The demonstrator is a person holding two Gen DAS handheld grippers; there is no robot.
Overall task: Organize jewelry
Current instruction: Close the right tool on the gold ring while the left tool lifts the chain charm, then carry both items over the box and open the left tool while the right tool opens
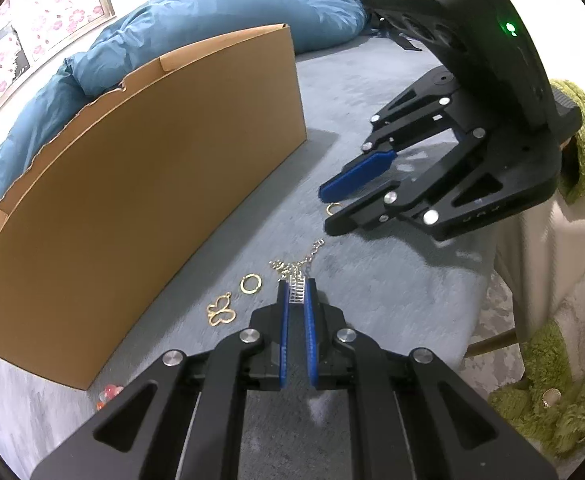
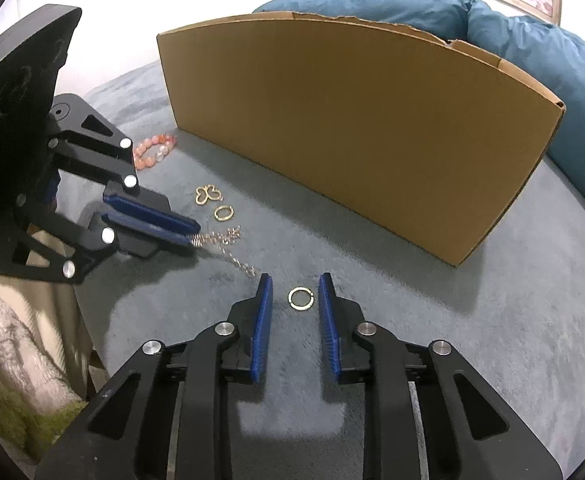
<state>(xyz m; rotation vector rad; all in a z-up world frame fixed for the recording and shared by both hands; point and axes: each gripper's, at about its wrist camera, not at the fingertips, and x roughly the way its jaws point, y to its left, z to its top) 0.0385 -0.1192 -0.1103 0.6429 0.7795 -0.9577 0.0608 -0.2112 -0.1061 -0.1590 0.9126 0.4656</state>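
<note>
The left hand-held gripper (image 1: 297, 292) is pinched on a silver chain (image 1: 296, 270) whose free end trails over the grey blanket (image 2: 412, 340). The right hand-held gripper (image 2: 292, 284) is spread, a gold ring (image 2: 300, 299) lying untouched between its fingers. A butterfly charm (image 2: 207, 194), another ring (image 2: 223, 213) and a pink bead bracelet (image 2: 154, 151) lie beside the cardboard box (image 2: 352, 132).

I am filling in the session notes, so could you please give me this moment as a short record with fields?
surface: grey-blue blanket
left gripper: shut on silver chain
right gripper: open, jaws either side of gold ring, not touching
loose pieces: butterfly pendant, gold hoop, pink bead bracelet
cardboard box: upright behind the jewelry
</note>
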